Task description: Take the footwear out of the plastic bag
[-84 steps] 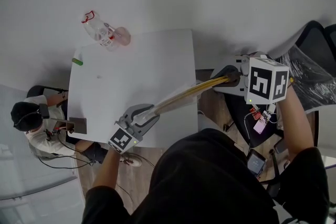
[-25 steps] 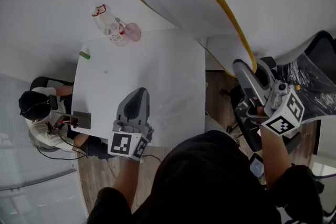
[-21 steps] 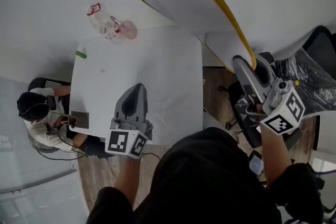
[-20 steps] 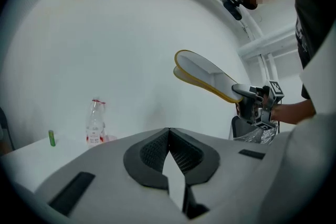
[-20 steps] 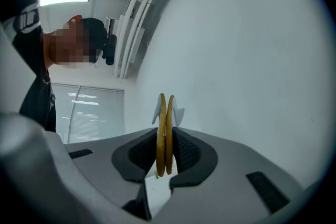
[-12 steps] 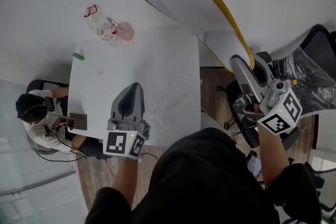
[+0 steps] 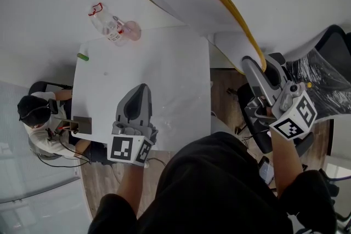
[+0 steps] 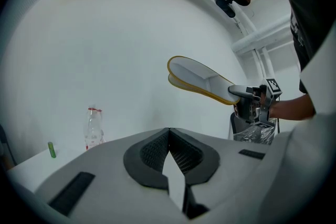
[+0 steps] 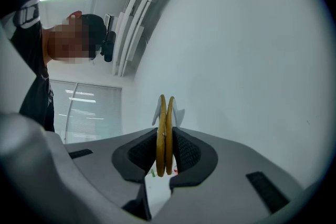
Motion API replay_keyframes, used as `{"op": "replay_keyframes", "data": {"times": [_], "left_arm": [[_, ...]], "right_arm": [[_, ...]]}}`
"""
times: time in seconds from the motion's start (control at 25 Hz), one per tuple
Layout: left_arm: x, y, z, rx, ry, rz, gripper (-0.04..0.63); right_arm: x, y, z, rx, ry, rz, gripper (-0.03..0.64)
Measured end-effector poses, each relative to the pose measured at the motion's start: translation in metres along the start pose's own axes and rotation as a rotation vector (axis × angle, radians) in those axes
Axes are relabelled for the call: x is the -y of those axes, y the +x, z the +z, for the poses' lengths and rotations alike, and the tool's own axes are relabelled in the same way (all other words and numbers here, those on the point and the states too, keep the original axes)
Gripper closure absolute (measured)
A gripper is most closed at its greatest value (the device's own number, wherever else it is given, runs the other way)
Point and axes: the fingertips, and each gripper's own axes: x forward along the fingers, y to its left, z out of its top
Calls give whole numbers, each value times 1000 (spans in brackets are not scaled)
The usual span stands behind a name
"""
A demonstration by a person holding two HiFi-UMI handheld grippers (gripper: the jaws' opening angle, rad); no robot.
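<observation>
My right claw (image 7: 255, 67) grips the slippers (image 7: 192, 0) aloft, clear of any bag. My left claw (image 7: 138, 91) is closed, empty. Only setting them down seems left.

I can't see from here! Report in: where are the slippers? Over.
Right gripper jaws shut on the slippers, held up in the air. Left gripper shut, empty, over the table. Nothing in the way. Over.

The white table (image 7: 164, 74) carried a clear bottle (image 7: 107, 24) at its 11 o'clock corner, a small green thing (image 7: 83, 56) at 10, and a dark flat thing (image 7: 82, 125) at 7.
</observation>
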Motion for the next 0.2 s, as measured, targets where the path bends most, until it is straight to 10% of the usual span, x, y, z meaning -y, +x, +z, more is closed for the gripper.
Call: {"op": "replay_keyframes", "data": {"times": [0.2], "left_arm": [[1,-1,1,-8,4,-7,572]], "right_arm": [[-1,0,-2,-4,11,5,548]]}}
